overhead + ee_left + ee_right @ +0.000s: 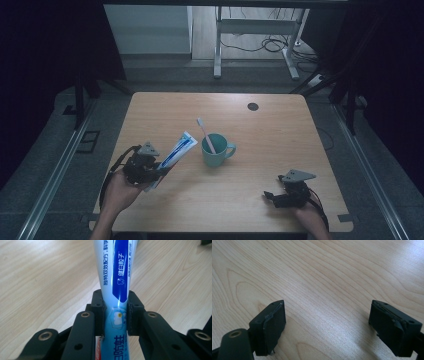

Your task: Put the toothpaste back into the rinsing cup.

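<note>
- At the left side of the table (260,135), the person's left hand (116,192) holds the left claw (161,169) just above the wood, near the front edge.
- That claw is clamped on a toothpaste tube (176,151); the left gripper view shows both black pads (99,312) pressing the tube's sides so that the blue-and-white skin pinches in between them.
- The tube slants away from the claw, its far flat end pointing up and to the right toward the mug, with blue print and white lettering along its length. It looks lifted off the table rather than lying on it.
- Just right of the tube's far end stands a teal mug (216,150), near the middle of the table, handle turned to the right.
- A toothbrush (205,134) leans inside the mug, its white head sticking out above the rim and tilted to the left.
- Farther back, a small dark round spot (253,106) sits in the tabletop, well apart from the mug.
- At the right front, the right hand (312,215) holds the right claw (268,196) low over the wood, well apart from mug and tube.
- Its jaws stand wide apart with bare wood grain between them; it has hold of nothing.
</note>
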Tool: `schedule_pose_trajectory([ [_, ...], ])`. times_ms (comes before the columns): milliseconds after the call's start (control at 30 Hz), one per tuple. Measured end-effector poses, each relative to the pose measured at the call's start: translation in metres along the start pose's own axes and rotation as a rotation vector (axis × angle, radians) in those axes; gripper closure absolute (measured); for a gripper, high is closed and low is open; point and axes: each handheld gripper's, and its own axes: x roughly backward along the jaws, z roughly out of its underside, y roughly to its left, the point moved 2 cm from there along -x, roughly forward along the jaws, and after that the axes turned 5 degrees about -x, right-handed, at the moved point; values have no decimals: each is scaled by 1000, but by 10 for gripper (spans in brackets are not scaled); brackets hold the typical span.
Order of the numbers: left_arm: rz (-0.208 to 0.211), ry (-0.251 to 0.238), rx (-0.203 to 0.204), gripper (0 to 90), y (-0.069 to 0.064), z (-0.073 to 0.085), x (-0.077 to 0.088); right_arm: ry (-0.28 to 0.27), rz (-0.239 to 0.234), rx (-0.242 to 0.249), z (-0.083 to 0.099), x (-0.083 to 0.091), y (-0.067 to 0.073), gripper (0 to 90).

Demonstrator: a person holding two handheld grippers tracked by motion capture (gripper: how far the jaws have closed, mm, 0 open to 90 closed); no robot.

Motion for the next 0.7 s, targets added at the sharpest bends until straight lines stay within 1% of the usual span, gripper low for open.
schedule_pose_trajectory([
  [100, 3, -29, -4, 728, -1, -3, 4, 0, 0, 0, 0, 0, 0, 142],
  [367, 17, -103, 8, 728, -3, -9, 10, 0, 0, -1, 0, 0, 0, 142],
  [700, 16, -176, 17, 729, -4, -18, 11, 0, 0, -1, 0, 0, 0, 142],
])
